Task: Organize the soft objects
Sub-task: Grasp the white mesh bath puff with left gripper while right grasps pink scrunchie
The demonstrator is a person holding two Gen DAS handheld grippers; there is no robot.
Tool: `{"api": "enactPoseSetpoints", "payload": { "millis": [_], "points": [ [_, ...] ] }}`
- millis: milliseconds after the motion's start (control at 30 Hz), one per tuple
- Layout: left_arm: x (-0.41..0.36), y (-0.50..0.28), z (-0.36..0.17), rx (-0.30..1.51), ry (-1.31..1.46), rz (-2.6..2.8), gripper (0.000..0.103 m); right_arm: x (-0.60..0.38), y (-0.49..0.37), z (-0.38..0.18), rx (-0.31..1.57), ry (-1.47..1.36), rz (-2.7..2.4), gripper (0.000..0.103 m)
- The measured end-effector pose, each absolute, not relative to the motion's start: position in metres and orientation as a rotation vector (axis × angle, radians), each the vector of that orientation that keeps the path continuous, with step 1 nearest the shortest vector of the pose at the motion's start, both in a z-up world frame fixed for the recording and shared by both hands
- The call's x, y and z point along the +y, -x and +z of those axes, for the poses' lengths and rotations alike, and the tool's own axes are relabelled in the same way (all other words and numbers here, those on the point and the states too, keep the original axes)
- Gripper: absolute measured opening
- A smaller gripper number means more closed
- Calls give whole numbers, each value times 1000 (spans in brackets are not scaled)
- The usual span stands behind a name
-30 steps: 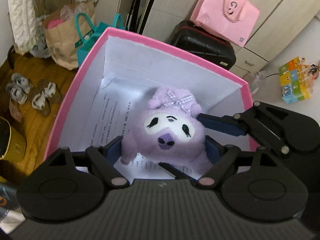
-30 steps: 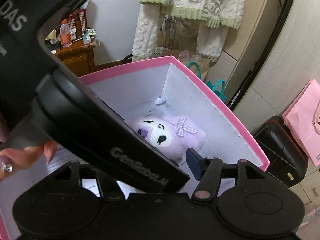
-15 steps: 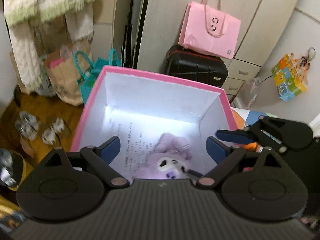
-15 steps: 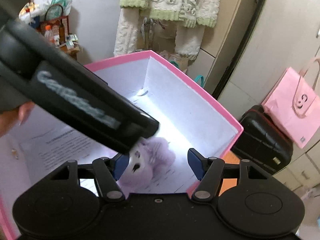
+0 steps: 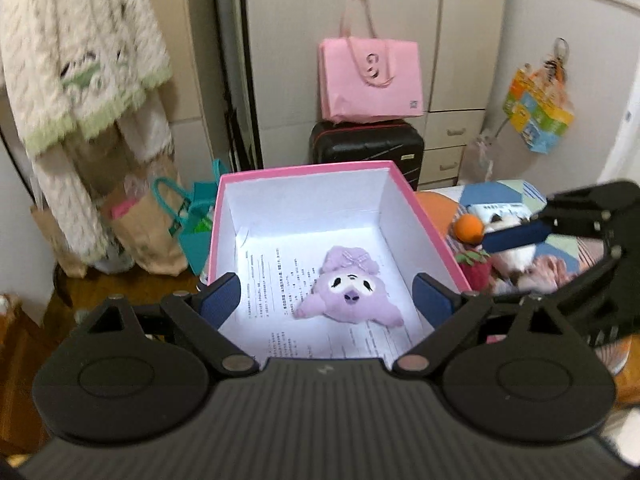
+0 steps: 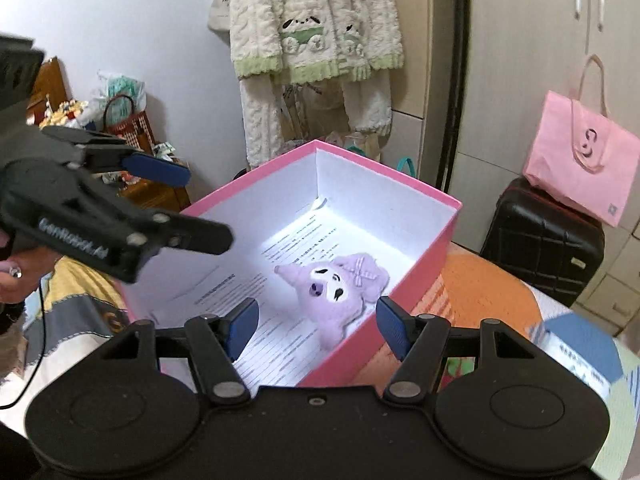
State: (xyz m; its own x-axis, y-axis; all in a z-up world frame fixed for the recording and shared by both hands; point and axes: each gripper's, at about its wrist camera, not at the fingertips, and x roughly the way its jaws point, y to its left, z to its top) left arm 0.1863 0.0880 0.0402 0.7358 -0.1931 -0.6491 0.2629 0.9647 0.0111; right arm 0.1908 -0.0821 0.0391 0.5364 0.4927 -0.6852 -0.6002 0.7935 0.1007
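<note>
The plush [image 5: 347, 291] lies face up on the printed sheets [image 5: 276, 276] that line the floor of the pink box [image 5: 304, 169], nearer the box's right wall than its left. In the left wrist view its bowed head points toward the far wall and its long axis runs across the box, the two limbs stretched toward the side walls. In the right wrist view the plush [image 6: 340, 284] sits close against the right wall of the box [image 6: 420, 256], one pointed limb aimed toward the box's middle.

The left gripper [image 5: 327, 298] hangs above the near edge of the box, jaws spread wide with nothing between them and no pad touching the plush. The right gripper [image 6: 318, 326] is also spread and empty, above the near right corner.

Only the left view shows more soft toys [image 5: 504, 240] beside the box, on the patterned cover past its right wall, with the right gripper above them. Only the right view shows the left gripper [image 6: 180, 204] from outside, above the left wall, and a hand [image 6: 16, 276] holding it.
</note>
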Motion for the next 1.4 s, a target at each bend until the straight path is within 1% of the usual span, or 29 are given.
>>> {"api": "enactPoseSetpoints", "payload": {
  "millis": [100,300,800,933,1100,1267,1400],
  "points": [
    [84,-170,44,676,-143,-270,93,-96,-178,49,730,111,602,70],
    [79,-148,39,695,-174,-279,93,-125,-148,65,676,47,574,70],
    [44,-75,57,655,-276,-383,93,-164,-53,77,638,75,543,71],
    [26,-55,52,649,-283,-477,93,-179,-26,68,629,96,485,71],
    [-2,-39,32,636,-270,-540,93,-205,0,46,653,103,435,72],
    [-29,-38,7,643,-237,-599,93,-230,3,18,671,95,399,73],
    [-54,-40,-15,596,-278,-590,93,-243,-3,-6,683,81,360,73]
  ]
}}
